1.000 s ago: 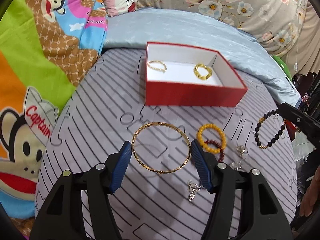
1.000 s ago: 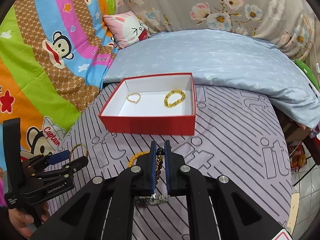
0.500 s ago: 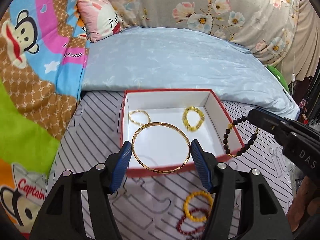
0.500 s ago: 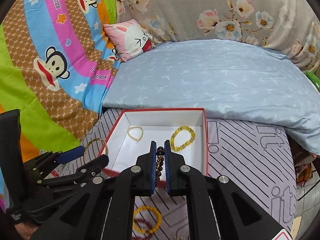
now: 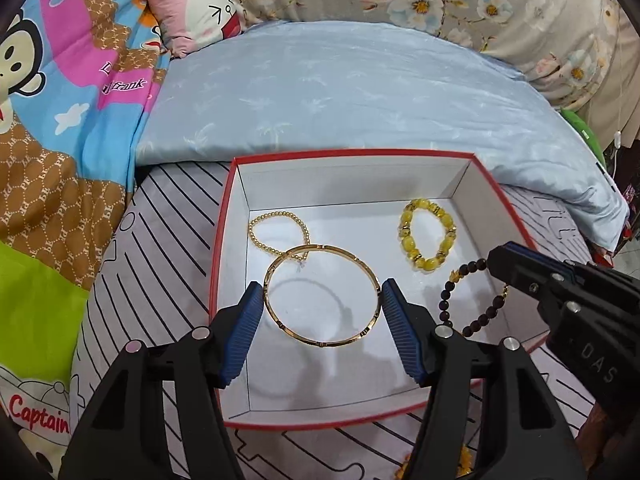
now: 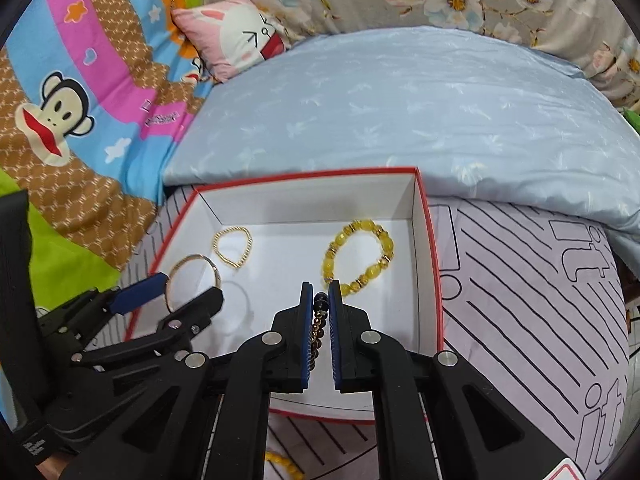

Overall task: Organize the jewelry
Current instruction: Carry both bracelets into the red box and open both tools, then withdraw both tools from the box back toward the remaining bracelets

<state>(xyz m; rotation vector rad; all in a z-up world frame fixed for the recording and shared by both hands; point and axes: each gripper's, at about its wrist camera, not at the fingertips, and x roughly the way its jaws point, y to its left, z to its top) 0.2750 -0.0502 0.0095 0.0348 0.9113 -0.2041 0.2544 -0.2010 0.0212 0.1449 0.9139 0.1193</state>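
Observation:
An open red box (image 5: 352, 155) with a white inside lies on the mat. In it are a thin gold bead bracelet (image 5: 253, 236) at the left and a yellow bead bracelet (image 5: 408, 248) at the right. My left gripper (image 5: 322, 286) hangs over the box's left half, its blue pads shut on the sides of a gold bangle (image 5: 320, 246), which casts a shadow on the floor of the box. My right gripper (image 6: 321, 292) is shut on a dark bead bracelet (image 6: 320, 300). That dark bead bracelet (image 5: 446, 300) dangles over the box's right front part.
The box sits on a lilac striped mat (image 5: 160, 240) on a bed. A light blue quilt (image 5: 340, 100) lies just behind the box, with a pink rabbit pillow (image 5: 200, 4) beyond it. A monkey-print blanket (image 5: 60, 160) borders the left. Another yellow bracelet (image 6: 280, 460) lies on the mat in front of the box.
Both grippers have travelled forward from over the mat to above the box, carrying the bangle and the dark bead bracelet. Neither grip has altered.

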